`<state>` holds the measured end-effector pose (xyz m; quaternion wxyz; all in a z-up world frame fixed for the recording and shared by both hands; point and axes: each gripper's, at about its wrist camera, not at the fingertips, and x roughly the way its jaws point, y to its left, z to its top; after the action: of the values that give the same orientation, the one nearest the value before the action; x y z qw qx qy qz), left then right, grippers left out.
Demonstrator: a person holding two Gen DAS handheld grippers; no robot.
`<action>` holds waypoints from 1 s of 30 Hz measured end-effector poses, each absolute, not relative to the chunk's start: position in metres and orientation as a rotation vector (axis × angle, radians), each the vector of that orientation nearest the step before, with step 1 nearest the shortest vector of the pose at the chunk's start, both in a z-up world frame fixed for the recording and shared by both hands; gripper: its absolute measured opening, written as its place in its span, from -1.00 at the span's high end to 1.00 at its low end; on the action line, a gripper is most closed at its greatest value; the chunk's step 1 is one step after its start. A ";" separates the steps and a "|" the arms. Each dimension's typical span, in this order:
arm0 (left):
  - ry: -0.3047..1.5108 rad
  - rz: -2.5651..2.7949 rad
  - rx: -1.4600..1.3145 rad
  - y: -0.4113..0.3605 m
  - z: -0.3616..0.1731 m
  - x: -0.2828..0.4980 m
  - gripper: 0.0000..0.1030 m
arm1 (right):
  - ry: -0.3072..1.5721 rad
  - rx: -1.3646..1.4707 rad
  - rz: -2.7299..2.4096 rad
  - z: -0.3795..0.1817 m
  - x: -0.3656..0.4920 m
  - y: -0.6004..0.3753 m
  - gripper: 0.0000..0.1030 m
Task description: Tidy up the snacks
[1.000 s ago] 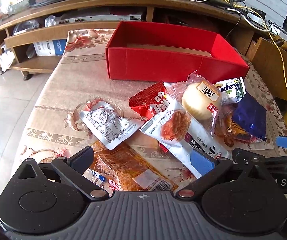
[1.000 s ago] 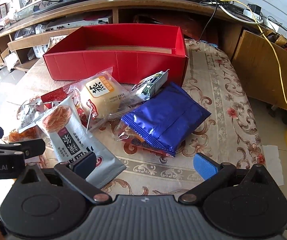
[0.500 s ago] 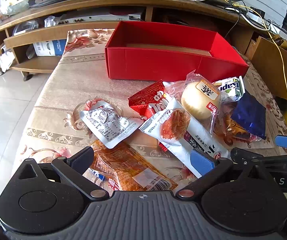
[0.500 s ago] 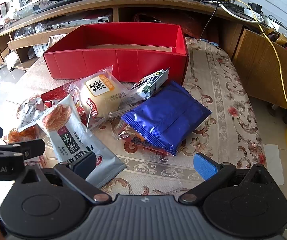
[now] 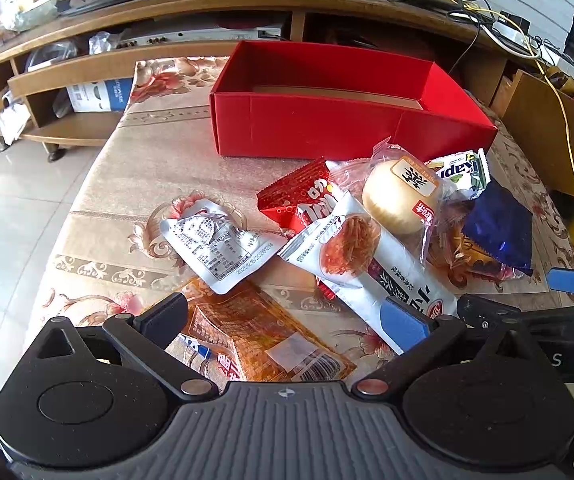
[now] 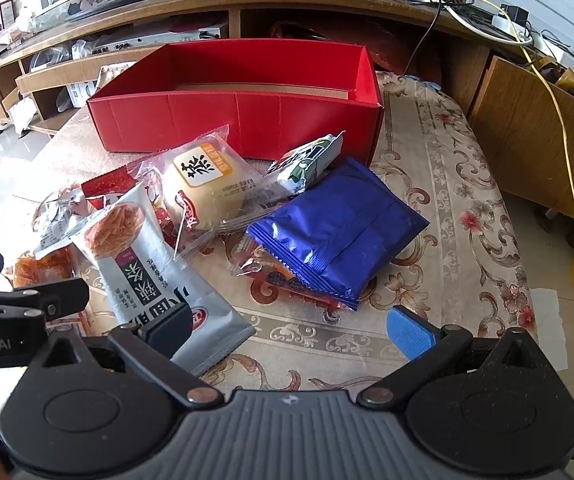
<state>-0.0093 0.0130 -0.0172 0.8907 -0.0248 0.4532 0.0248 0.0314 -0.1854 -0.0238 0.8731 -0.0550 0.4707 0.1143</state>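
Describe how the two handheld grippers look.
Both match: the left gripper and right gripper have a ribbed grey body, black linkage arms with silver pivot pins, round black hubs, one blue-padded finger and one black finger. White "obot.AI" lettering marks the left gripper's side.

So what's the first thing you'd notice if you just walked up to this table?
Probably the big red box, open at the back of the table, with nothing visible inside. Next, the jumble of snack packets in front of it: a shiny blue packet on the right and a round bun in clear wrap in the middle. Both grippers hang open, holding nothing.
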 end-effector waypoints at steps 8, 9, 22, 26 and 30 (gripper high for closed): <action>0.942 0.051 -0.051 0.013 -0.017 -0.010 -1.00 | 0.986 -0.117 0.239 -0.024 0.032 -0.185 -1.00; 0.942 0.050 -0.052 0.014 -0.017 -0.010 -1.00 | 0.986 -0.117 0.239 -0.024 0.032 -0.184 -1.00; 0.947 0.057 -0.055 0.018 -0.016 -0.011 -1.00 | 1.000 -0.127 0.264 -0.025 0.036 -0.179 -1.00; 0.954 0.063 -0.058 0.020 -0.017 -0.011 -1.00 | 1.009 -0.138 0.274 -0.027 0.038 -0.176 -1.00; 0.959 0.063 -0.060 0.021 -0.018 -0.010 -1.00 | 1.021 -0.142 0.291 -0.030 0.043 -0.172 -1.00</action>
<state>-0.0101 0.0209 -0.0177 0.8863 -0.0289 0.4613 0.0304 0.0431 -0.1720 -0.0298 0.8601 -0.0678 0.4864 0.1384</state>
